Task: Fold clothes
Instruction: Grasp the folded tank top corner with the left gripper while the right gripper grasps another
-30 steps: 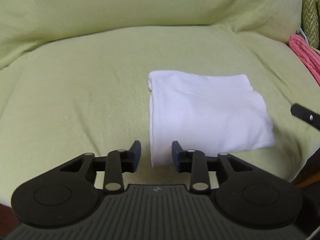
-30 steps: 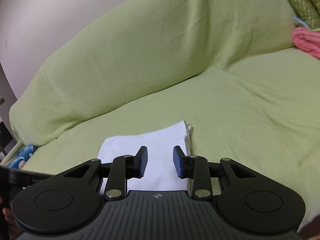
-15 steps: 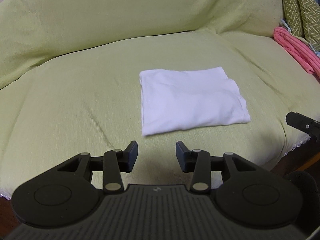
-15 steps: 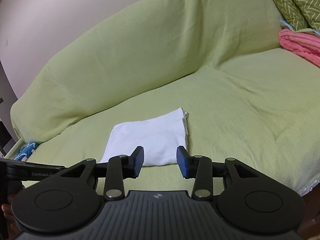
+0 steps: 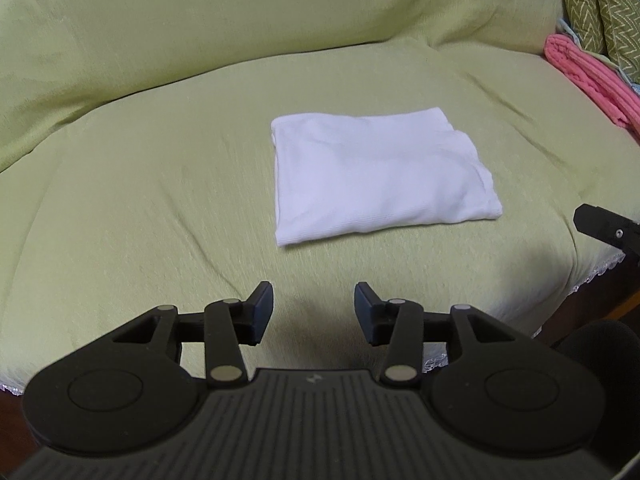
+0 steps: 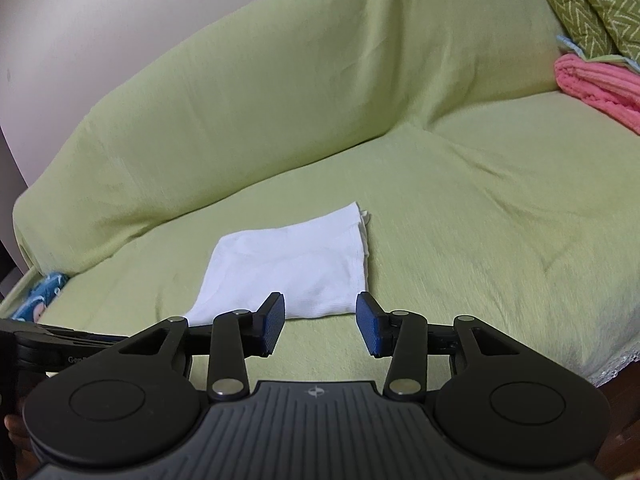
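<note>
- Left wrist view: I am holding the left gripper spread and empty above the green sofa cover; the folded white garment is lying flat ahead, apart from the fingers; pink fabric is sitting far right.
- Right wrist view: I am keeping the right gripper spread, gripping nothing; the folded white garment is lying just beyond its fingertips.

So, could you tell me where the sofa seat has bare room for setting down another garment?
The green seat cover lies bare left of the folded white cloth, and between it and the pink fabric. That far right end, with patterned cushions, is crowded.
</note>
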`<move>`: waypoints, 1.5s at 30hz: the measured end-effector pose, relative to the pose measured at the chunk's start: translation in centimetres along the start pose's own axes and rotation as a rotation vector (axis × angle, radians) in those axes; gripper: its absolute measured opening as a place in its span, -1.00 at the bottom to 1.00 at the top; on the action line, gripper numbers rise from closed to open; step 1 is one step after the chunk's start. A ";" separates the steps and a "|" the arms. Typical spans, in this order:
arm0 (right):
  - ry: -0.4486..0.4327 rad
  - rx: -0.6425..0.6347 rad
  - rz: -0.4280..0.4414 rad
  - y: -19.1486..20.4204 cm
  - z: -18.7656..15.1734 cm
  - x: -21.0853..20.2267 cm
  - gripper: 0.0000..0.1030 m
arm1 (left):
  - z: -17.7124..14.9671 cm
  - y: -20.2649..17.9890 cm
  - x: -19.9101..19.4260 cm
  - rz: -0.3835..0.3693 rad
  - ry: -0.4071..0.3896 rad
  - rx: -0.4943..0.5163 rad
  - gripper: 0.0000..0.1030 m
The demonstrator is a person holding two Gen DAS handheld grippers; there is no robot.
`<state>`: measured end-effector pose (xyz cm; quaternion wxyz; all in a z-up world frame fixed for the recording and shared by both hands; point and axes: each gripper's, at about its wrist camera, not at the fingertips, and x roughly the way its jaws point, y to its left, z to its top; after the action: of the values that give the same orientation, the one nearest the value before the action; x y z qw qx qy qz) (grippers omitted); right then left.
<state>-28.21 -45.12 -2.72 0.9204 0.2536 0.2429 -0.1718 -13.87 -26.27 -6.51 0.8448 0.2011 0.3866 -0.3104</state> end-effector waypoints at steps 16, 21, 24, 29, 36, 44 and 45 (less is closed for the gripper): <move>-0.021 -0.923 0.041 12.8 -6.6 9.6 0.01 | 3.1 11.3 4.8 -0.150 0.094 -0.285 -0.10; -0.068 -1.269 0.041 16.4 -10.2 14.4 0.01 | 4.7 13.7 7.6 -0.259 0.143 -0.393 -0.05; -0.082 -1.301 0.027 16.8 -10.6 16.4 -0.33 | 5.8 14.9 9.8 -0.345 0.172 -0.479 0.11; -0.134 -1.185 0.041 16.2 -8.8 16.2 -0.87 | 7.7 15.8 13.8 -0.474 0.201 -0.596 0.14; -0.198 -1.013 0.068 15.2 -6.3 14.8 -0.87 | 10.5 15.4 18.0 -0.652 0.198 -0.691 0.15; -0.126 -0.877 0.122 13.9 -4.0 14.3 -0.44 | 11.8 13.3 21.1 -0.703 0.197 -0.652 -0.70; -0.091 -0.835 0.143 13.1 -3.5 14.0 -0.17 | 11.9 13.0 21.1 -0.683 0.190 -0.625 -0.72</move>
<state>-12.20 -35.26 -7.86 0.9636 -0.1325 0.2323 -0.0053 11.96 -31.46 -14.23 0.6753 -0.1737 0.5813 -0.4194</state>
